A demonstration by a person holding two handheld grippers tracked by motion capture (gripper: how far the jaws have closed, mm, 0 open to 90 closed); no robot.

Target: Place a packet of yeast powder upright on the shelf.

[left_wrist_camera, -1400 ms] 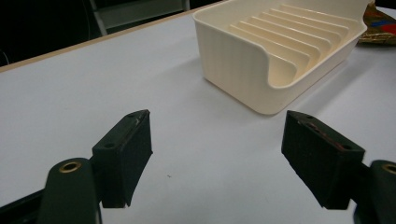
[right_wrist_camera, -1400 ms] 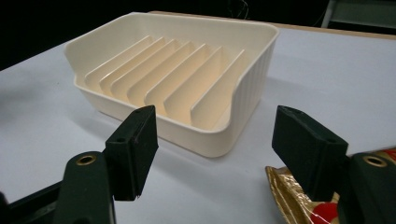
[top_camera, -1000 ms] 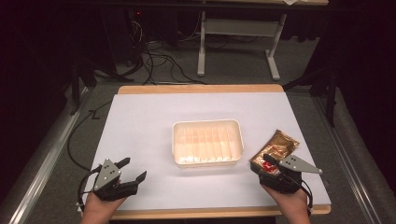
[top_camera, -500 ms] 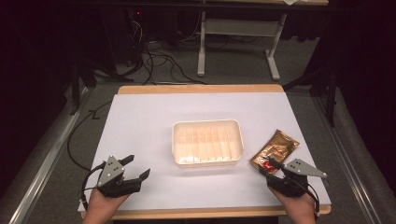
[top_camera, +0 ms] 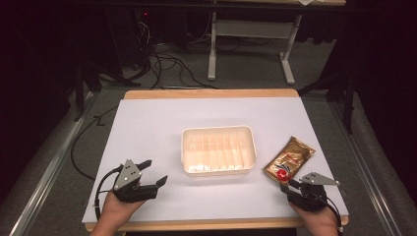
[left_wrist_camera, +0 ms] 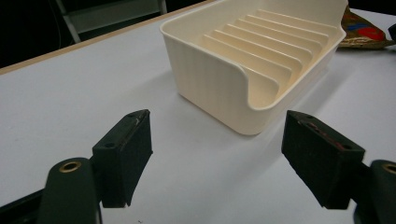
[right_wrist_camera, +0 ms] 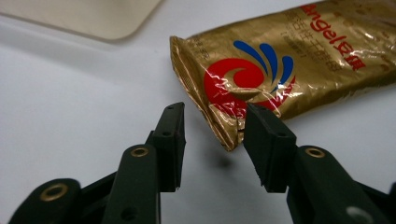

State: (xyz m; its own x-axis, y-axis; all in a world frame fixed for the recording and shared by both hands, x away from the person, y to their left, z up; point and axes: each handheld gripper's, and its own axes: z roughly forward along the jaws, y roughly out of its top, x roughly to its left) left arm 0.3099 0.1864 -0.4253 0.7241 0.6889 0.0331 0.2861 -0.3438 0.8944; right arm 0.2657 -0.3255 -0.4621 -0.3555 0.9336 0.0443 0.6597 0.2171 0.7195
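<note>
A gold foil packet [top_camera: 289,158] with a red and blue logo lies flat on the white table at the right. Seen in the right gripper view, the packet [right_wrist_camera: 289,60] has its crimped near end just between the tips of my right gripper [right_wrist_camera: 212,126], whose jaws stand a little apart, open. The right gripper [top_camera: 286,184] sits just in front of the packet near the table's front edge. A cream ribbed tray [top_camera: 219,169] stands empty at the table's middle. My left gripper [top_camera: 156,171] is wide open at the front left, pointing at the tray [left_wrist_camera: 210,65] with nothing between its jaws [left_wrist_camera: 217,135].
The white table top [top_camera: 162,123] has a wooden edge at front and back. Beyond the far edge are a metal desk frame [top_camera: 246,44] and cables on the dark floor. The packet [left_wrist_camera: 359,30] peeks past the tray's far corner.
My right gripper has drawn back toward the front edge, off the packet's near end. The left gripper has shifted slightly to the right. Packet and tray have stayed put.
</note>
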